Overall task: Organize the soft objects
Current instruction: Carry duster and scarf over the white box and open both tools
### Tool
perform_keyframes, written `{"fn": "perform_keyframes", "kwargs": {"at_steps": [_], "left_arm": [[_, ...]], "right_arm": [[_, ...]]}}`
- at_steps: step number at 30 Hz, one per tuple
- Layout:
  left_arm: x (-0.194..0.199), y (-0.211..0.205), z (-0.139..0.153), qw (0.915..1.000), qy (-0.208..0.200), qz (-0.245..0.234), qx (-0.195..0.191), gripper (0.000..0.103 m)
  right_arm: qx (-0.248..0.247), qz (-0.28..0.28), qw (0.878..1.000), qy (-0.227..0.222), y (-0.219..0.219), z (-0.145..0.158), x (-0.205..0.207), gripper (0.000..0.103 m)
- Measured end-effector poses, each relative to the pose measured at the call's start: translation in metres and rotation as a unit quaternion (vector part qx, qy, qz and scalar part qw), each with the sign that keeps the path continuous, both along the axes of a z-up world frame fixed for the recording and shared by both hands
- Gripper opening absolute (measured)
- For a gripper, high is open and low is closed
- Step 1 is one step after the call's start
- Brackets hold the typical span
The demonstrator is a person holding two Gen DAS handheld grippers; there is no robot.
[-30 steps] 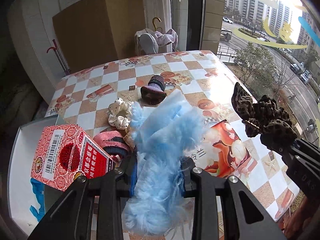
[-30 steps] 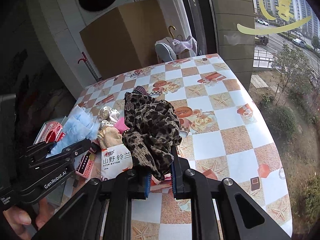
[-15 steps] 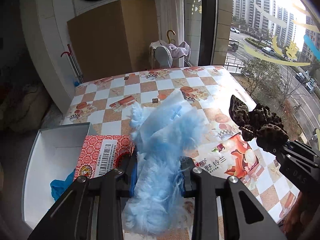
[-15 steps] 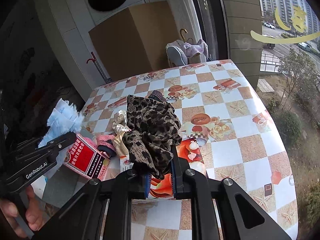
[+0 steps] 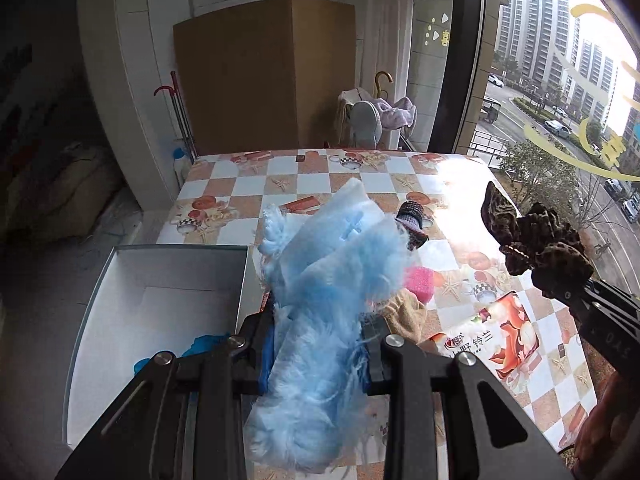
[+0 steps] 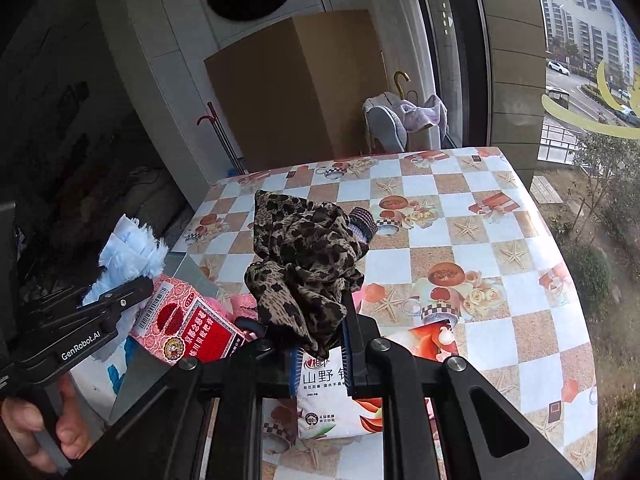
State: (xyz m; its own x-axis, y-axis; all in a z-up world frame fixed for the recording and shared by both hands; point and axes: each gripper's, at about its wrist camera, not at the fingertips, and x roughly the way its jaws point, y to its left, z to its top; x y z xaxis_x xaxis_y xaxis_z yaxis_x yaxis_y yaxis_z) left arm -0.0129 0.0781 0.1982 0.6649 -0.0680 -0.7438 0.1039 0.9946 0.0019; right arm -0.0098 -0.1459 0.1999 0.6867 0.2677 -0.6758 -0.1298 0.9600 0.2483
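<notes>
My left gripper (image 5: 318, 344) is shut on a fluffy light-blue cloth (image 5: 324, 292), lifted over the table's left edge next to a white box (image 5: 160, 300). A blue item (image 5: 200, 350) lies in that box. My right gripper (image 6: 320, 354) is shut on a leopard-print scrunchie (image 6: 304, 264), held above the checkered table (image 6: 480, 248). The scrunchie (image 5: 540, 240) also shows at the right of the left wrist view. On the table lie a pink soft item (image 5: 418, 282), a beige cloth (image 5: 404, 316) and a dark knitted piece (image 5: 412, 220).
A red carton (image 6: 188, 324) sits by the box at the table's left edge. A tissue pack (image 6: 332, 404) lies near the front. Behind the table stand a large cardboard box (image 6: 296, 84), a washing machine and a basket with cloth (image 6: 404, 120). A hand (image 6: 36, 436) grips the left tool.
Both grippers have risen and shifted left with their loads. The white box has come further into the left wrist view, and the red carton has dropped out of it.
</notes>
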Motion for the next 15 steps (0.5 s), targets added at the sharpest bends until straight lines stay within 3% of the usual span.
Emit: {"fn": "perform_keyframes", "kwargs": {"at_steps": [8,15], "left_arm": [[-0.011,0.046,0.012,0.9991,-0.019,0.037,0.004,0.034],[-0.023,0.111,0.013,0.9959,-0.01,0.086,-0.025,0.034]], "right_arm": [[0.01,0.033,0.999,-0.019,0.037,0.015,0.007,0.017],[-0.012,0.086,0.995,-0.042,0.089,0.03,-0.001,0.017]]}}
